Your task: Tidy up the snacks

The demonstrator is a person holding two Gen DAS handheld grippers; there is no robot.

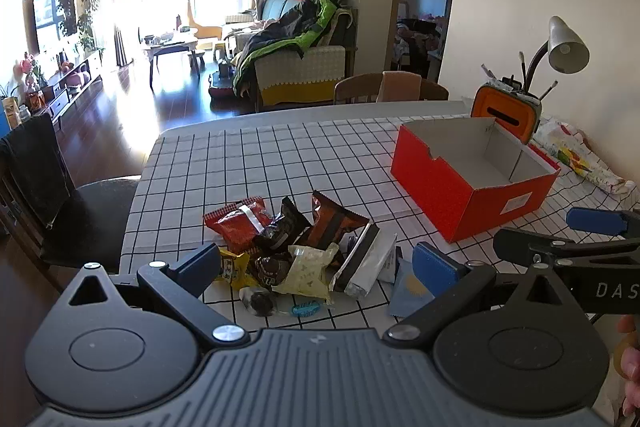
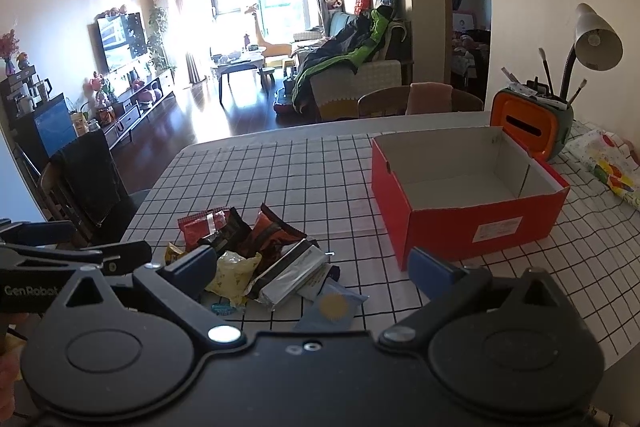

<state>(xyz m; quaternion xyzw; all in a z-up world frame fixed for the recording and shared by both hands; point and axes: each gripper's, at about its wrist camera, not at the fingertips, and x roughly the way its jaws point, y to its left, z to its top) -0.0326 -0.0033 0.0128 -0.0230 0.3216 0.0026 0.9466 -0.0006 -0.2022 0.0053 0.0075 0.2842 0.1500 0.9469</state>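
Observation:
A pile of snack packets (image 1: 296,247) lies on the checked tablecloth, also in the right wrist view (image 2: 256,255): red, dark brown, orange-brown, pale yellow, silver and a blue one with a yellow disc (image 2: 334,307). An open red cardboard box (image 1: 476,175) stands to the right of the pile, empty inside, also in the right wrist view (image 2: 468,195). My left gripper (image 1: 316,267) is open and empty just in front of the pile. My right gripper (image 2: 312,267) is open and empty over the pile's near right side.
An orange and grey holder (image 2: 528,125) with brushes and a desk lamp (image 2: 596,39) stand behind the box by the wall. A patterned cloth (image 2: 612,167) lies at the far right. Chairs (image 1: 44,187) stand at the table's left and far edge.

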